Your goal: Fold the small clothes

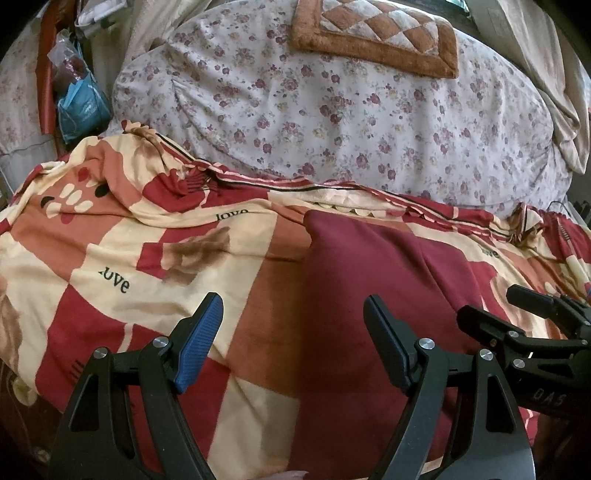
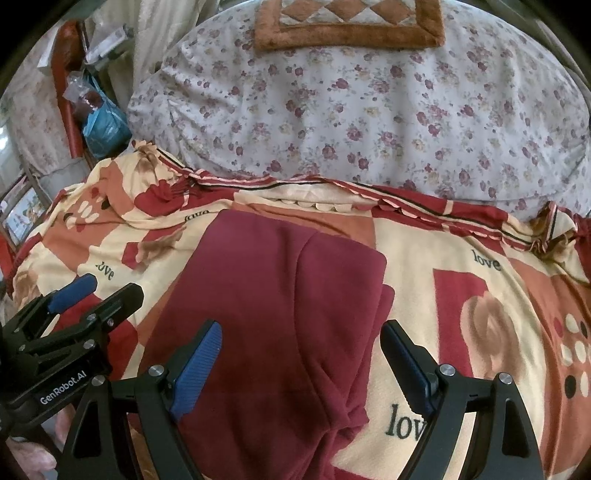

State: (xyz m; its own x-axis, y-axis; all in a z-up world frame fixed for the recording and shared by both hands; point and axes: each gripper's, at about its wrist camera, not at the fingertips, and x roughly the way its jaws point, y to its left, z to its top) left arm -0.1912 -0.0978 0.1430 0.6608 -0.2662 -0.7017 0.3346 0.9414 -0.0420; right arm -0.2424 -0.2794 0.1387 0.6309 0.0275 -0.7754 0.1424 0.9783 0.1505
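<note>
A dark red garment (image 1: 369, 295) (image 2: 273, 314) lies flat on a red, cream and orange blanket (image 1: 129, 258) (image 2: 461, 295) printed with "love". It looks folded lengthwise, with a seam down its middle. My left gripper (image 1: 293, 332) hovers open above the garment's left edge, nothing between its blue-padded fingers. My right gripper (image 2: 301, 354) hangs open over the garment's near right part, also holding nothing. Each gripper shows in the other's view: the right one (image 1: 517, 314) at the right edge, the left one (image 2: 96, 291) at the left edge.
Behind the blanket lies a white flowered quilt (image 1: 351, 110) (image 2: 369, 110) with a brown diamond-patterned cushion (image 1: 376, 33) (image 2: 347, 22) on it. A blue plastic bag (image 1: 81, 107) (image 2: 103, 125) and clutter sit at the far left. A hand (image 2: 29, 454) shows at the lower left.
</note>
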